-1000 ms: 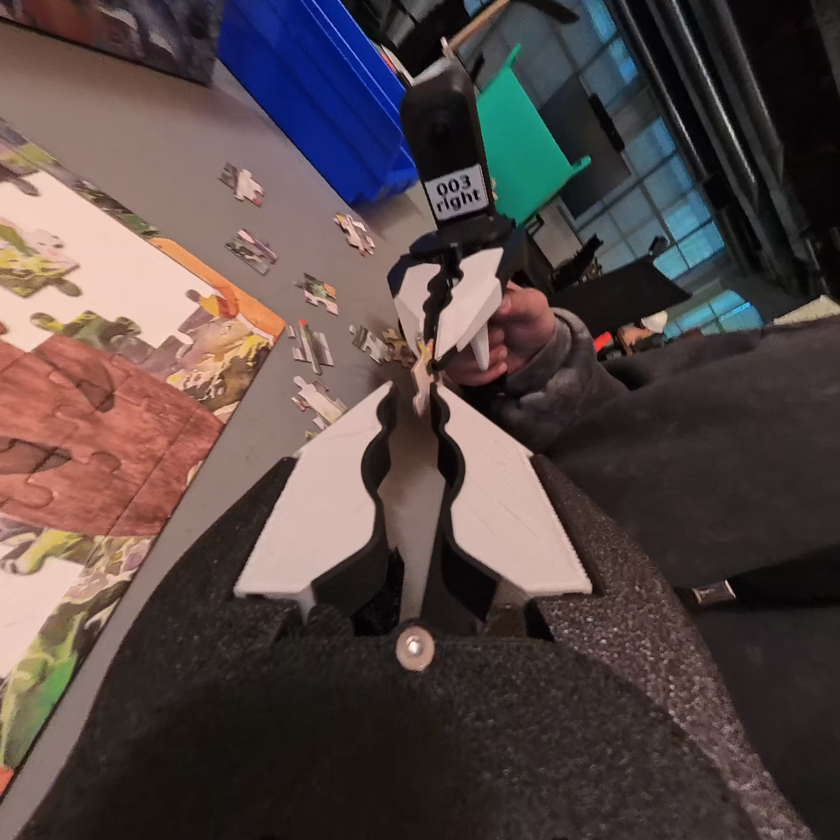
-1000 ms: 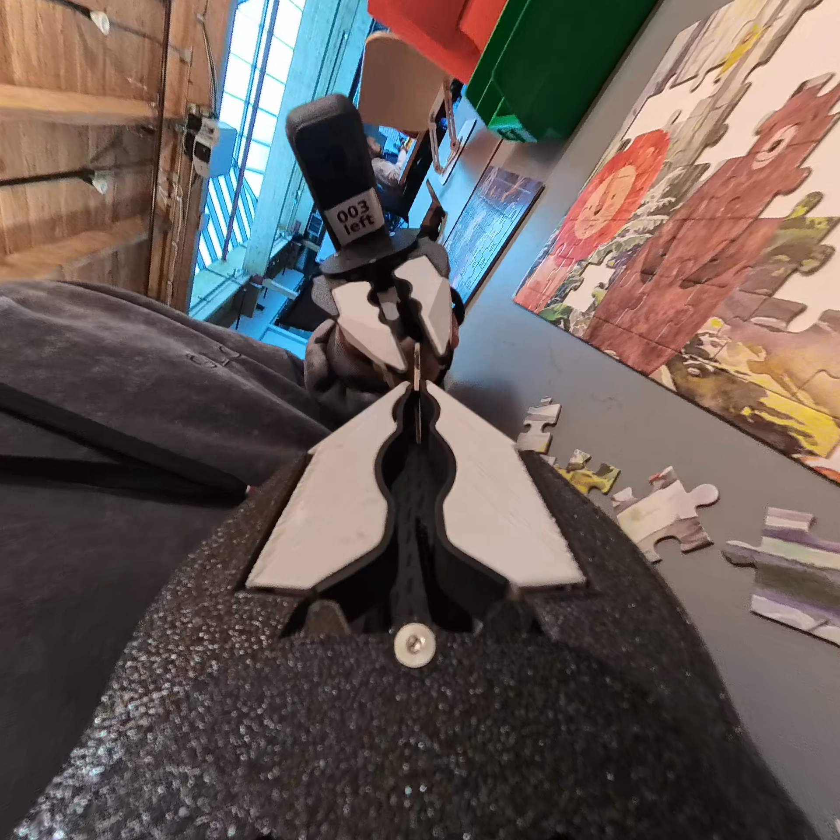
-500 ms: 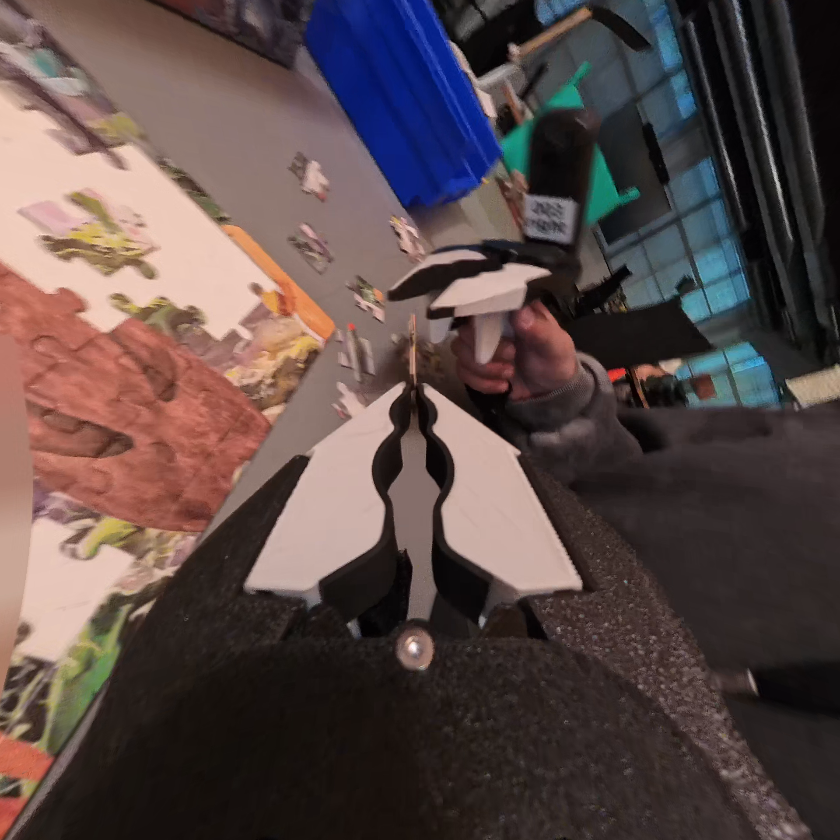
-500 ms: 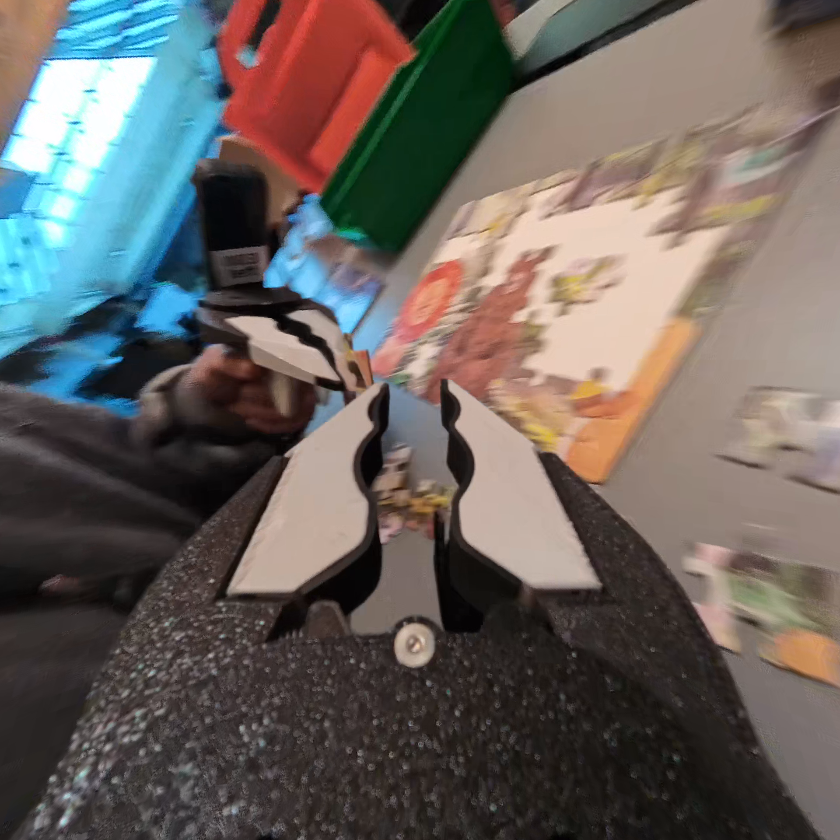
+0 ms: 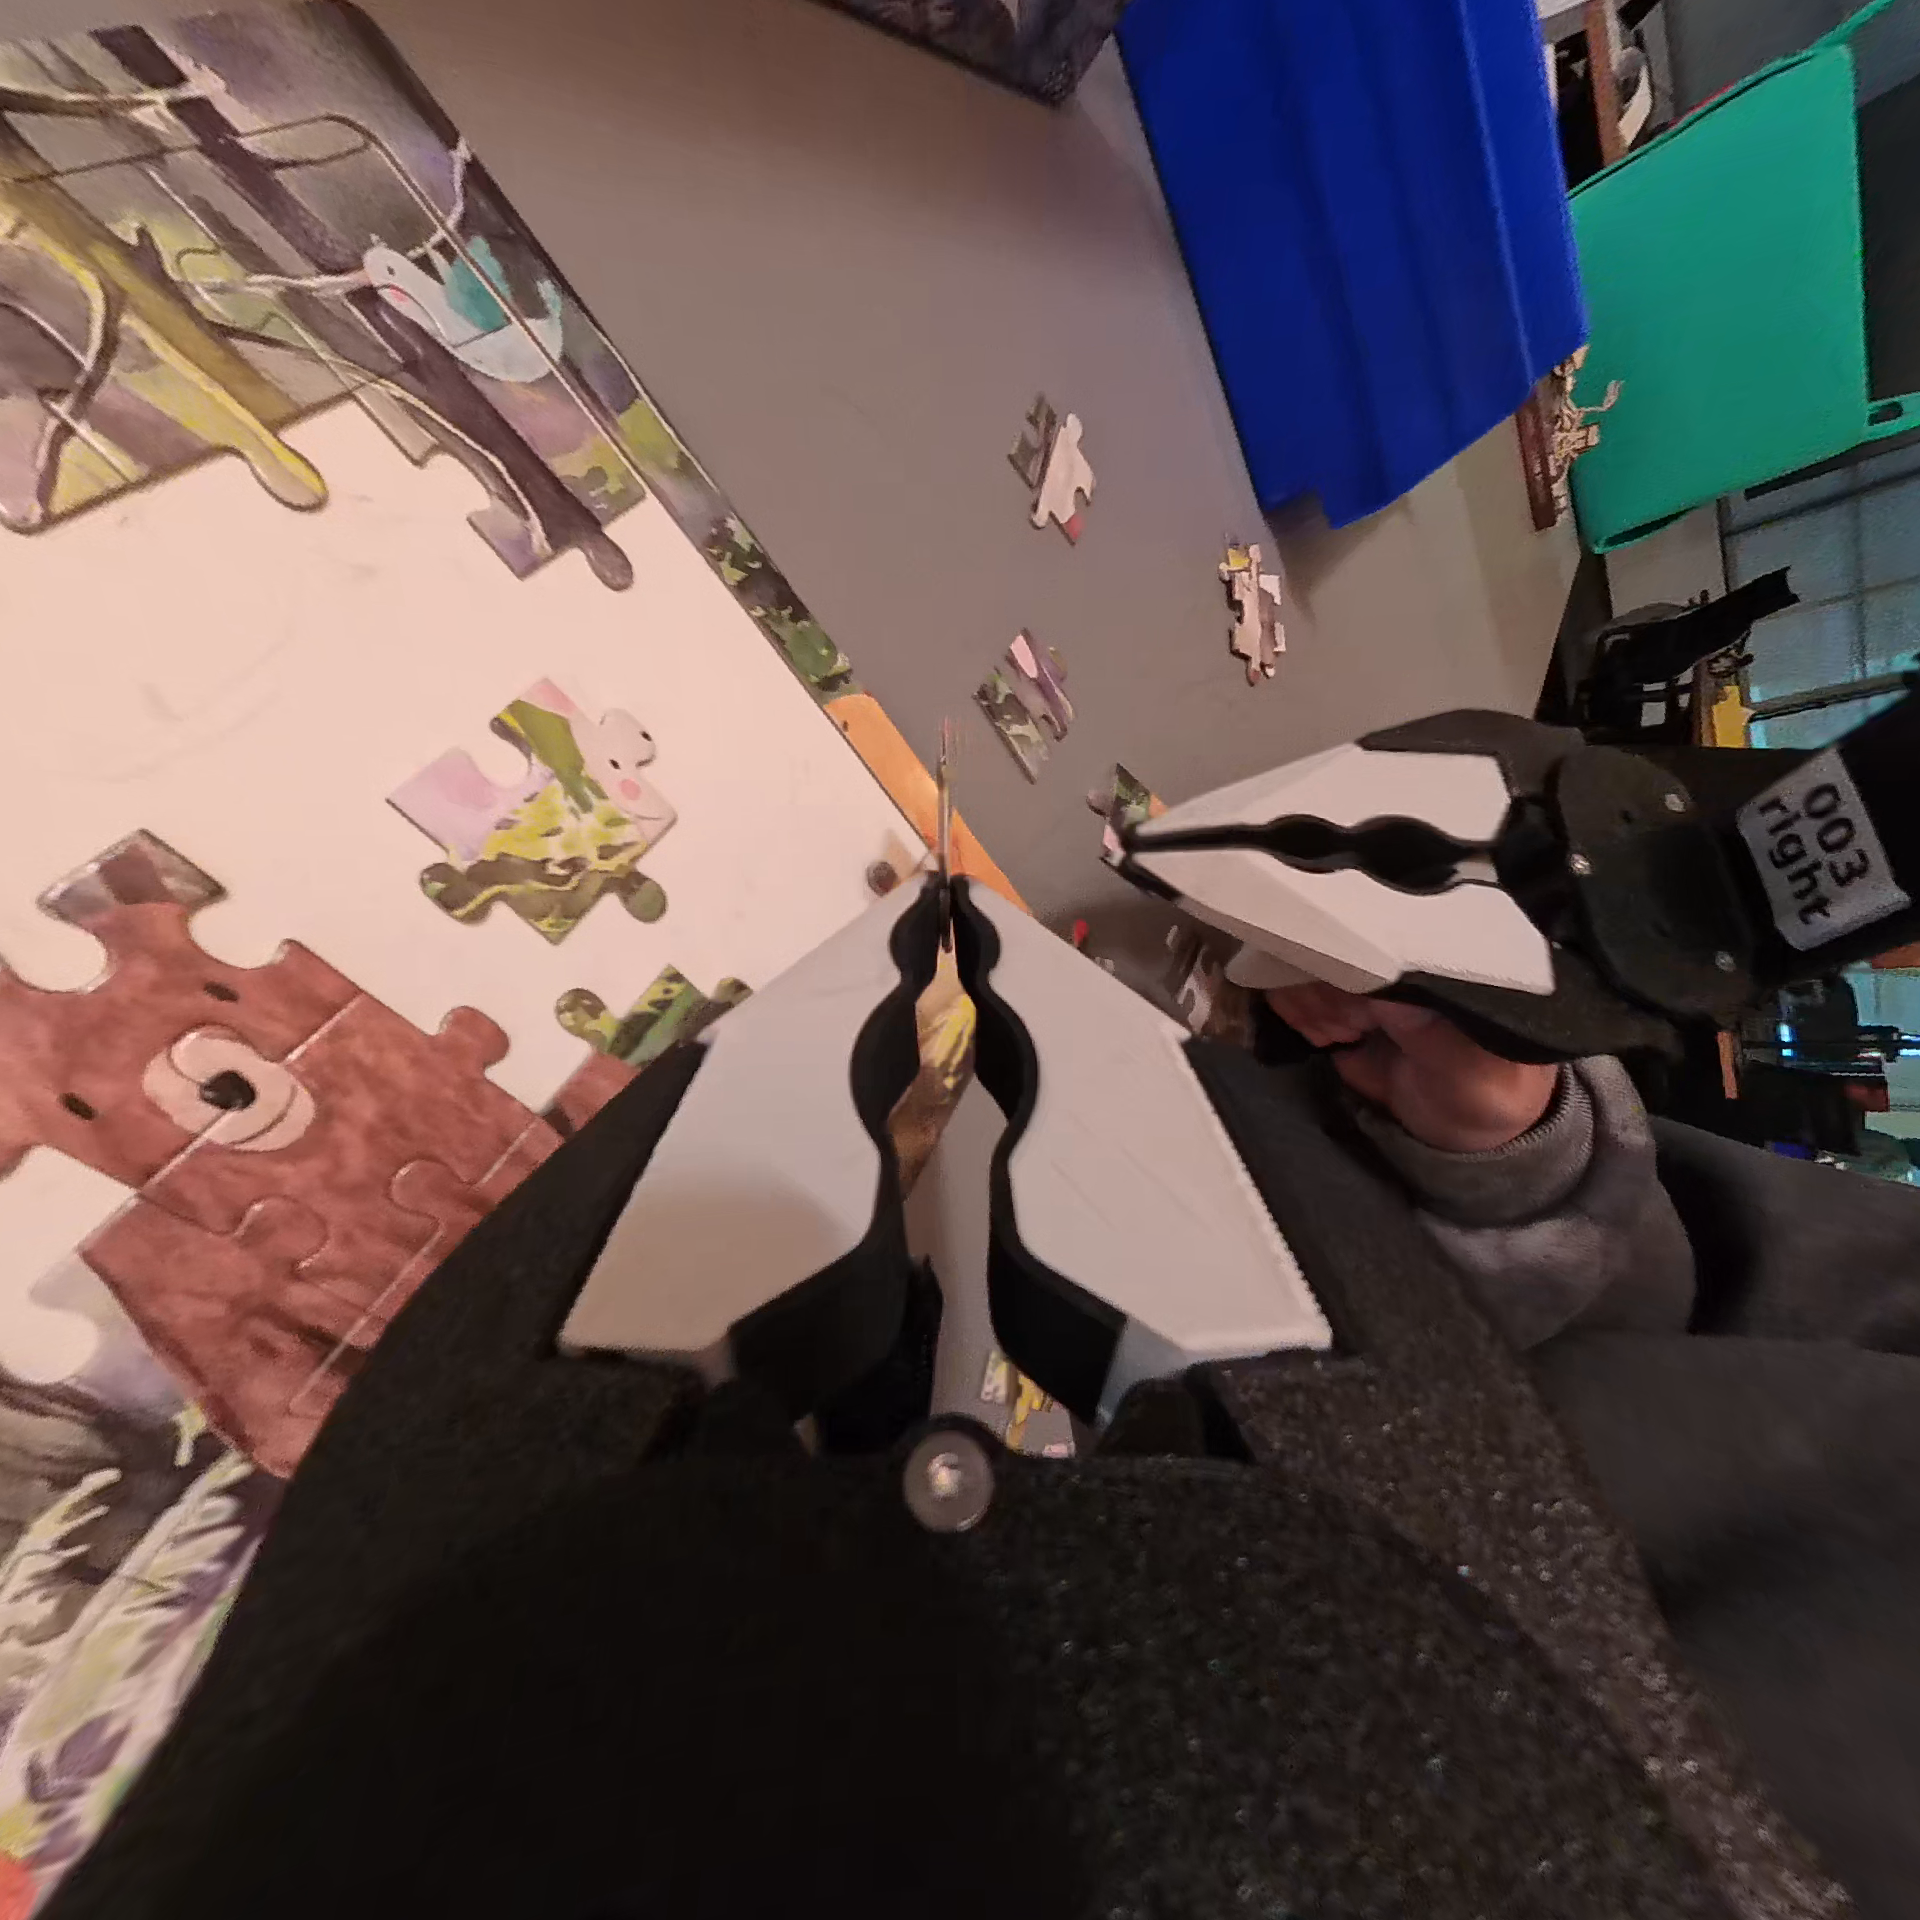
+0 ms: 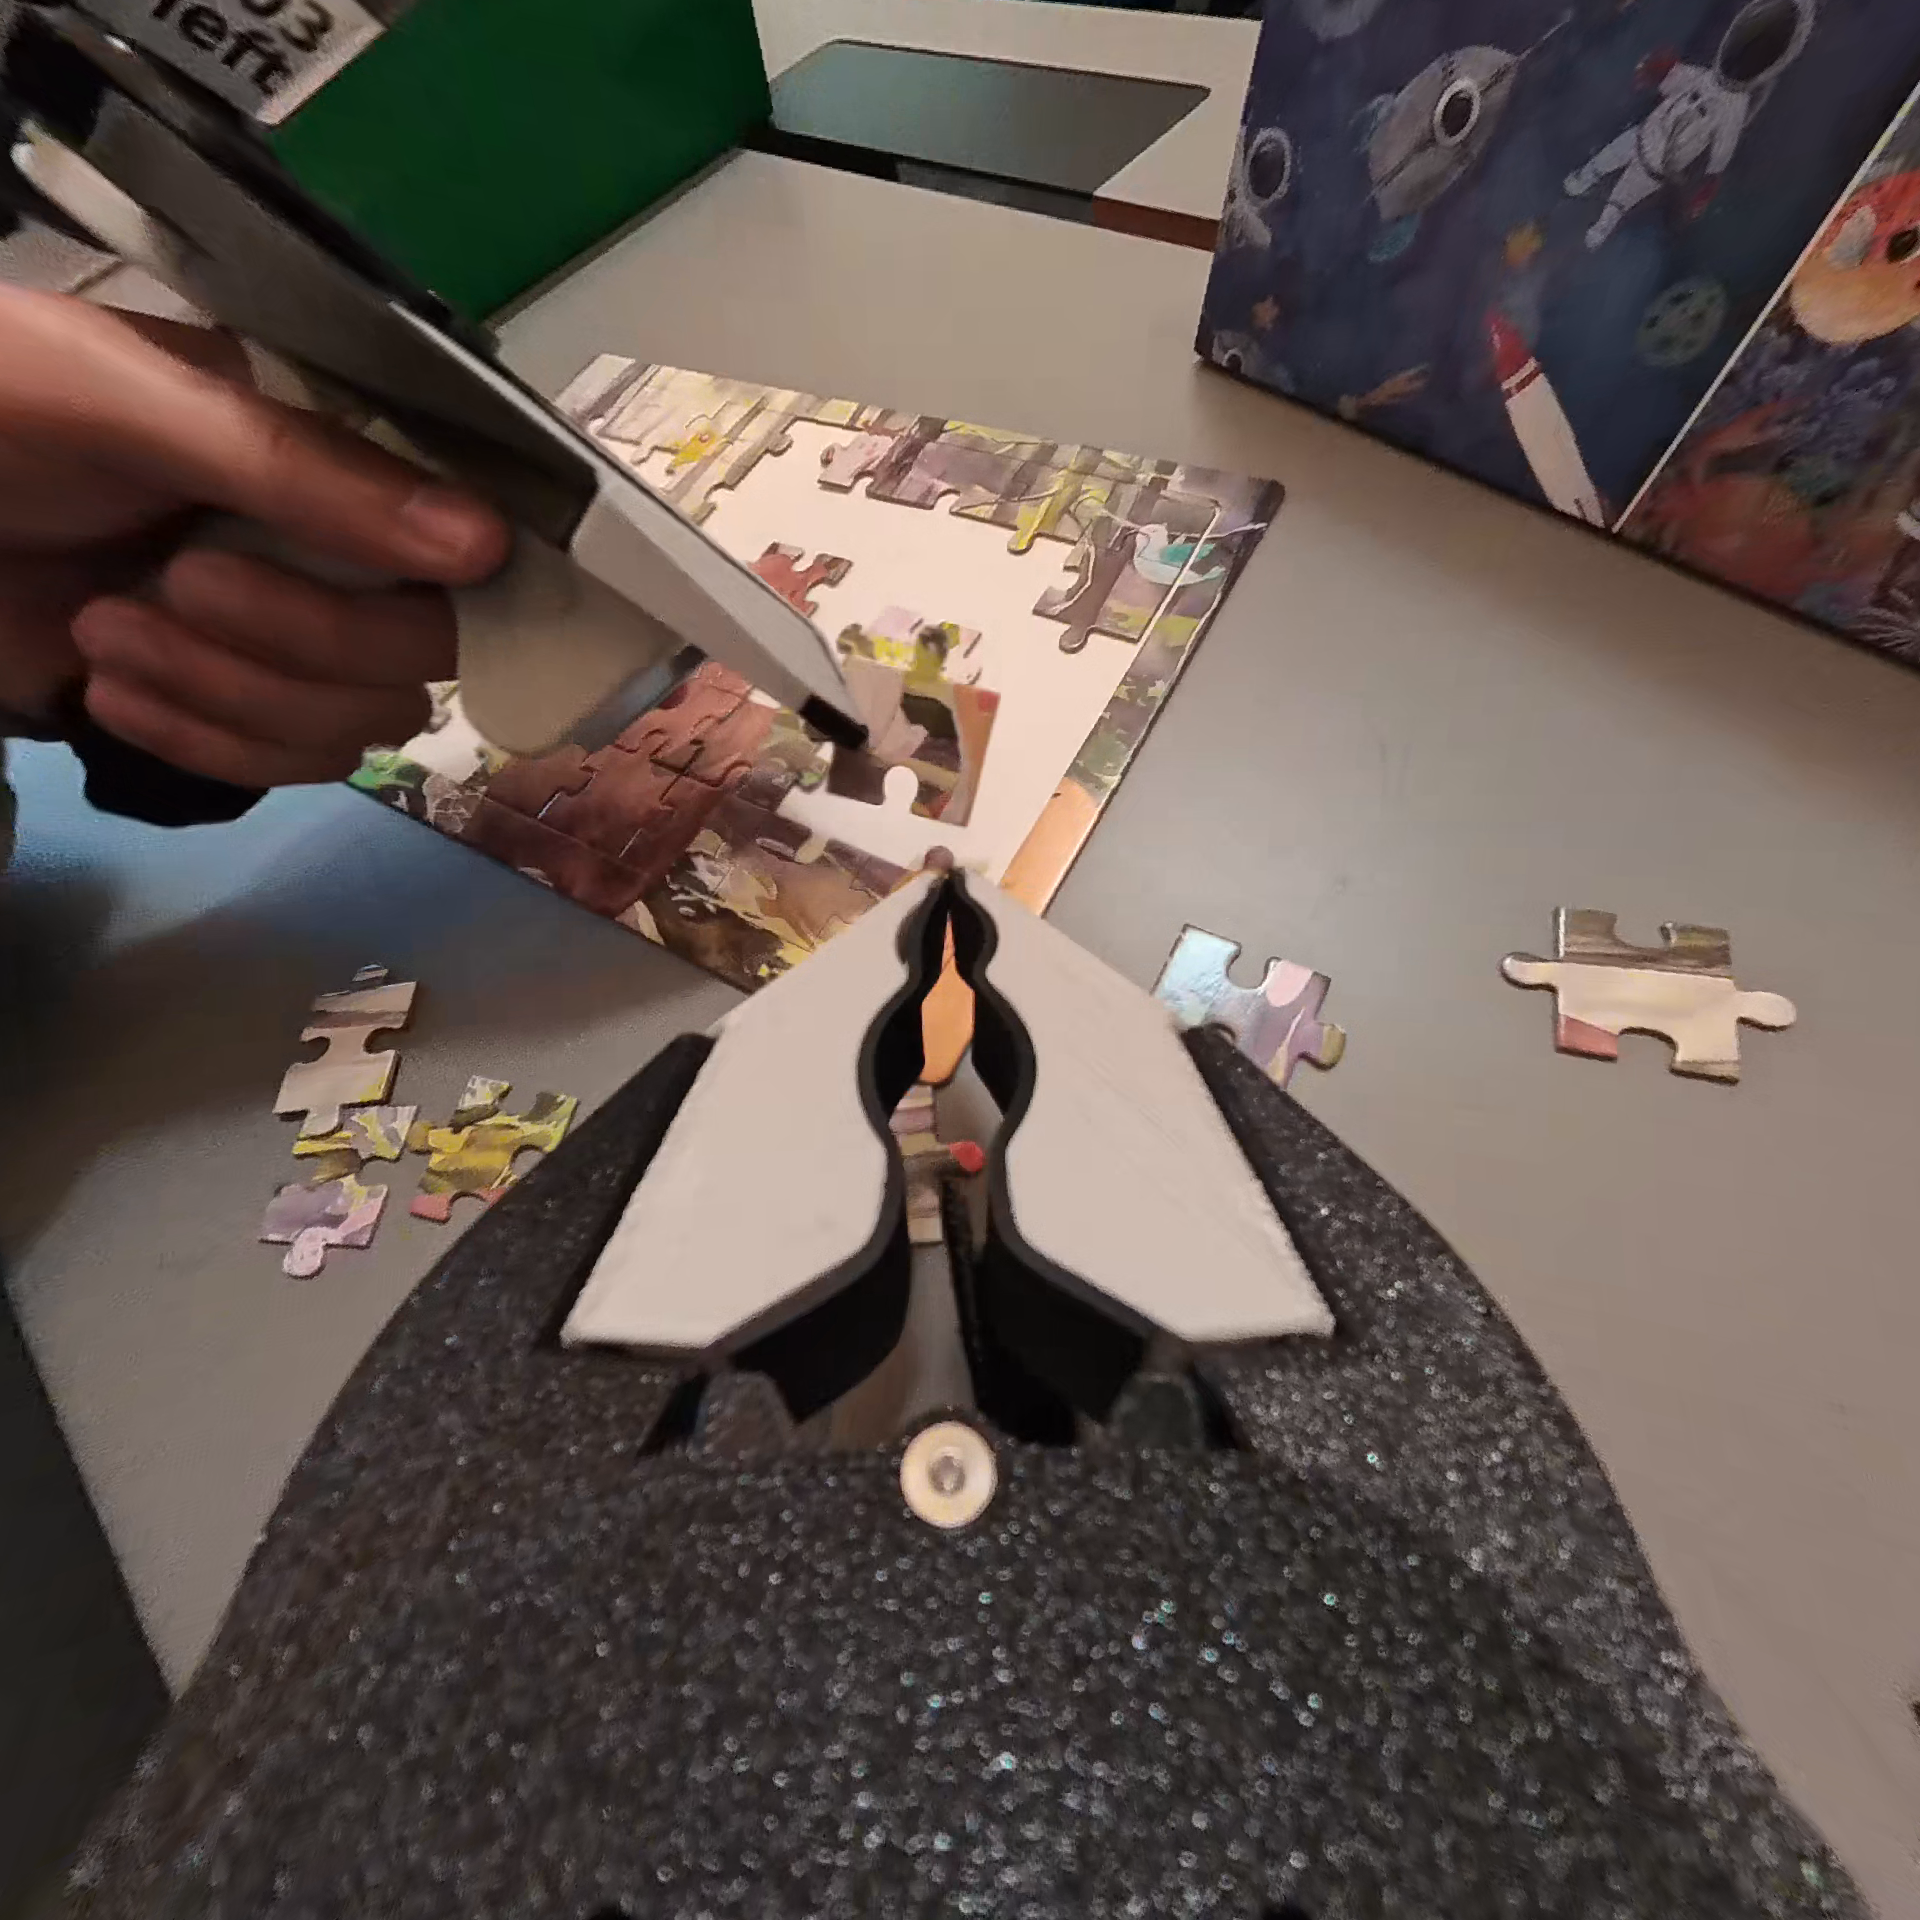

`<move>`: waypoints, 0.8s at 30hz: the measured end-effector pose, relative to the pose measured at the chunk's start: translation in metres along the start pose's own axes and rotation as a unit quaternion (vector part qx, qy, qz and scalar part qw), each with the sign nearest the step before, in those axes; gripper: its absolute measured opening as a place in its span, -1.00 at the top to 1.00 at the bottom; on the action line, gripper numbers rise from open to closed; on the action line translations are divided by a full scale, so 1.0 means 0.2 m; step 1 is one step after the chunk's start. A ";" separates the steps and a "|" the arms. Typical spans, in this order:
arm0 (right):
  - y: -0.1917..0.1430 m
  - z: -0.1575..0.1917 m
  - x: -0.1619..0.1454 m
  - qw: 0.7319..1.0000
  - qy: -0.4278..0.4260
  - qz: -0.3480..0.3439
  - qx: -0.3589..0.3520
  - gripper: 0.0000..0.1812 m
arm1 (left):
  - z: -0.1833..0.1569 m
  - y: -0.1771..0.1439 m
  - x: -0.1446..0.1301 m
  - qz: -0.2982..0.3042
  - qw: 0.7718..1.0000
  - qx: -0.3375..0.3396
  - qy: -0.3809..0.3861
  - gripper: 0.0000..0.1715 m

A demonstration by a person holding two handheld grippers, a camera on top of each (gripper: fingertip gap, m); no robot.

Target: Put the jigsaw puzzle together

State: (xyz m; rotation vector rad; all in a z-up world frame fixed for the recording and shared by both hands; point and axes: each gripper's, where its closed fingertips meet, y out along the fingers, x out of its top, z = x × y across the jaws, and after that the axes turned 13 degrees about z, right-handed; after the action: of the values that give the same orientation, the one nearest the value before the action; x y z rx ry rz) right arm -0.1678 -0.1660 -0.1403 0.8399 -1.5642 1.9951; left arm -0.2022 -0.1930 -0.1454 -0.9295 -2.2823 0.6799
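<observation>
Over the puzzle board: the left gripper (image 5: 943, 906) pinches a puzzle piece (image 5: 943, 790) edge-on at its very tips, above the board's near right corner.
Same piece, right wrist view: the held piece (image 6: 928, 729) hangs tilted from the left gripper (image 6: 844, 727), over a white gap in the board.
Right gripper: its own view shows the right gripper (image 6: 943, 883) with tips drawn together on nothing, hovering at the board's orange corner; from the left wrist view the right gripper (image 5: 1127, 836) sits off to the right, well apart from the held piece.
Puzzle board (image 5: 260, 665): flat on the grey tabletop (image 6: 1455, 727), partly filled, with a brown bear section joined at the near side, a lone green and lilac piece lying in the bare white middle, and dark tree pieces along the far edge.
Loose pieces (image 6: 1647, 992): scattered on the tabletop right of the board, with a small cluster (image 6: 416, 1132) at the near left.
Far side: a dark blue picture box (image 6: 1558, 260) stands at the far right, a green bin (image 6: 540, 125) at the far left.
</observation>
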 end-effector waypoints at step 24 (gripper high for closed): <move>0.03 0.01 -0.01 0.999 0.014 0.008 0.029 1.00 | 0.09 -0.01 -0.03 0.089 0.996 -0.024 0.010 0.99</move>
State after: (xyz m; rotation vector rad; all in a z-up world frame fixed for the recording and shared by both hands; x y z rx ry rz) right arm -0.1707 -0.1702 -0.1452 0.8192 -1.5091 2.0640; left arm -0.2118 -0.2034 -0.1595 -1.1675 -2.2244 0.6897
